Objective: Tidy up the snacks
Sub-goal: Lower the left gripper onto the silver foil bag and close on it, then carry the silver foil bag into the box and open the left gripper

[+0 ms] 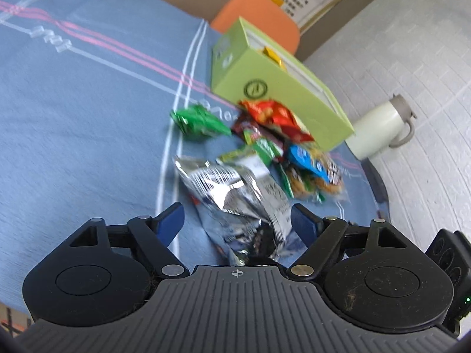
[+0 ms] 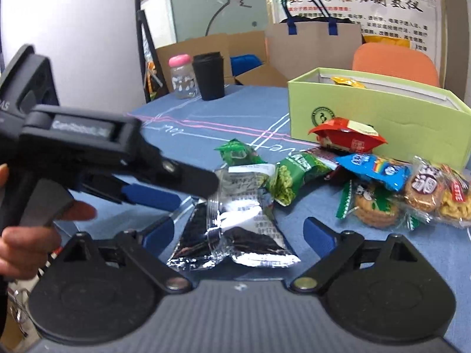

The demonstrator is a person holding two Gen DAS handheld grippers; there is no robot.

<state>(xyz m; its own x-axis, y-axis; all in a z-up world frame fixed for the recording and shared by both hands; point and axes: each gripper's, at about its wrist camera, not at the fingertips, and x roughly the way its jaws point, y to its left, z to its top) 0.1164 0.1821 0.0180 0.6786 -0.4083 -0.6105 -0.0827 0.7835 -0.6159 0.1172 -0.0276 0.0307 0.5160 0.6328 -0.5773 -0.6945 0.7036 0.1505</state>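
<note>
Right wrist view: the right hand-held gripper [image 2: 238, 229] is seen angled down at the table [image 2: 241, 108], its blue fingers [image 2: 319, 232] spread wide on either side of a silver snack packet [image 2: 235, 220] that lies flat on the blue cloth; neither finger is shown pressing on the packet. To the left of the silver packet, the left hand-held gripper [image 2: 153, 194] is held by a person's hand [image 2: 26, 244], one fingertip laid by the trigger, and is tilted down toward the same packet. Its far finger is covered by its own black body in this view. In the left wrist view the left hand-held gripper [image 1: 237, 220] is likewise seen wide open over the silver snack packet [image 1: 235, 203], with the foil lying between the blue tips and gripped by neither, as far as the blur allows.

Beyond the silver packet, a green box [image 2: 382, 120] is shown standing open, with a yellow packet [image 2: 347, 82] partly visible inside. Between the packet and the box, loose snacks are heaped: green packets [image 2: 238, 153], a red bag [image 2: 347, 135], a blue wrapper [image 2: 376, 170] and clear packs of biscuits [image 2: 424, 194]. Lettering on most wrappers is blurred beyond reading. Farther back than the box, a black cup [image 2: 210, 76] and a pink-capped bottle [image 2: 182, 76] are seen. A white flask [image 1: 382, 129], partly cut off by the table's edge, is seen past the box in the left wrist view.
</note>
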